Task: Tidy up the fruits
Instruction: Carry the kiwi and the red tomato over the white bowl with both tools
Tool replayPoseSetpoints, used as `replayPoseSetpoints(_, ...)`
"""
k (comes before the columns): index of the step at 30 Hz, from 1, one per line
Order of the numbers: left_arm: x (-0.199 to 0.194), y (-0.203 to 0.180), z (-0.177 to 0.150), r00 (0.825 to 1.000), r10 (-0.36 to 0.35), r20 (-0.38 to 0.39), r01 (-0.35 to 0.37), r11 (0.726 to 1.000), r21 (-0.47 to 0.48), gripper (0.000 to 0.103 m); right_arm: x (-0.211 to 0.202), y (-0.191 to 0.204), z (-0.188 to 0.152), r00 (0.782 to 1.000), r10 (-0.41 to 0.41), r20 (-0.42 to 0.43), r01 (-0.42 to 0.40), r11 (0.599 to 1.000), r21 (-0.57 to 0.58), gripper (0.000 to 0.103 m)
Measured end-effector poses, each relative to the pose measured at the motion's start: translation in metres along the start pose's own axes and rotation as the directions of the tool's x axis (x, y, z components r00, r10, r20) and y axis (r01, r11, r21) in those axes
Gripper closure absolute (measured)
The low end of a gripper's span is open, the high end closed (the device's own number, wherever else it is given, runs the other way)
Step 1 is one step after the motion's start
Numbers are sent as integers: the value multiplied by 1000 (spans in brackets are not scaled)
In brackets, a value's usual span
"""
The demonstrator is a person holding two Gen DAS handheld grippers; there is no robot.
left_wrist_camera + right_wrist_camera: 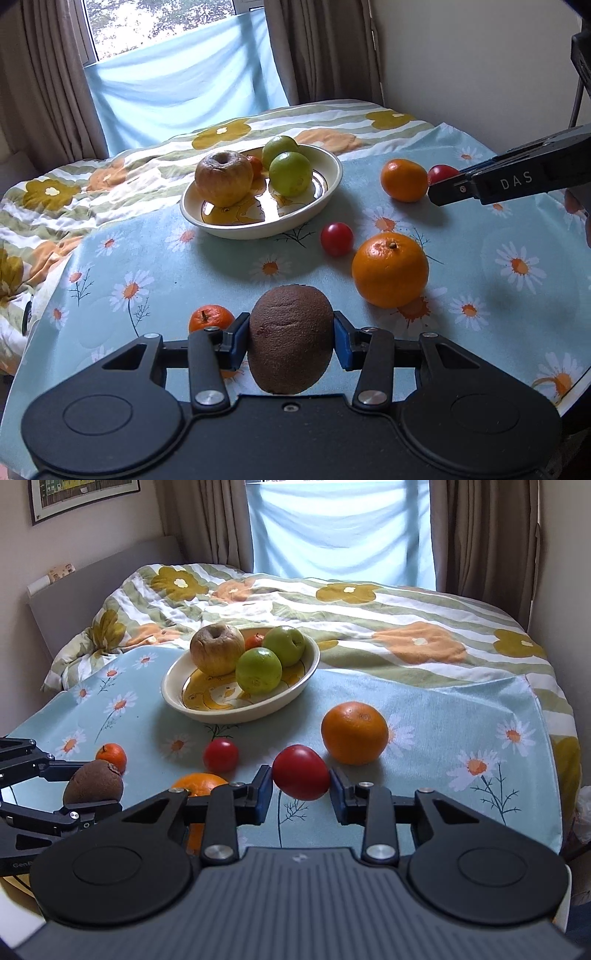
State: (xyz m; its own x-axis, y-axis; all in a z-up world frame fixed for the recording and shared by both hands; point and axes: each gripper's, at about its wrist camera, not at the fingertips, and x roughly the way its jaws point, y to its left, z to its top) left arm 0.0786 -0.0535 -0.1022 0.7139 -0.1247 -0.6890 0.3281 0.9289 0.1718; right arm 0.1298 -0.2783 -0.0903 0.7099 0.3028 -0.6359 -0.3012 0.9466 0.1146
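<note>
Here the left gripper (291, 341) tilts downward, fingers (236, 343) clamped on a fuzzy brown kiwi (290, 338); the right gripper (301, 788), likewise tilted, pinches a smooth red tomato (301, 777) above the daisy-print bedspread (443, 716).

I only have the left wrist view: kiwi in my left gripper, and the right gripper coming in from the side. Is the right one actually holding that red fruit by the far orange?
Observer: Yes. In the right wrist view the right gripper is shut on the red fruit, one pad on each side.
Operator: Is it clear of the cloth?
Observer: It looks lifted; the daisy cloth shows beneath it.
Operator: How many fruits are in the bowl? The apple blocks my view.
Observer: Four: the wrinkled apple, two green fruits, and a small orange one behind them, all inside the bowl.
</note>
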Motion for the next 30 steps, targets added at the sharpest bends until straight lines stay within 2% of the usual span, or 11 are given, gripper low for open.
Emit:
replayPoseSetpoints(10, -38, 12, 36, 997, 48, 54, -46, 998, -37, 53, -41, 6, 27, 1000, 5, 13, -5, 1000, -7, 55)
replayPoseSetpoints(16, -45, 20, 62, 994, 46, 103, -42, 998, -37, 53, -54, 11, 49, 1000, 2, 25, -1, 1000, -29, 55)
replayPoseSetpoints(23, -30, 34, 91, 992, 7, 128, -7, 1000, -1, 53, -46, 17, 72, 999, -21, 31, 21, 1000, -1, 55)
replayPoseSetpoints(30, 9, 54, 112, 993, -42, 108, 38, 999, 39, 53, -19, 22, 91, 998, -55, 17, 55, 998, 26, 55)
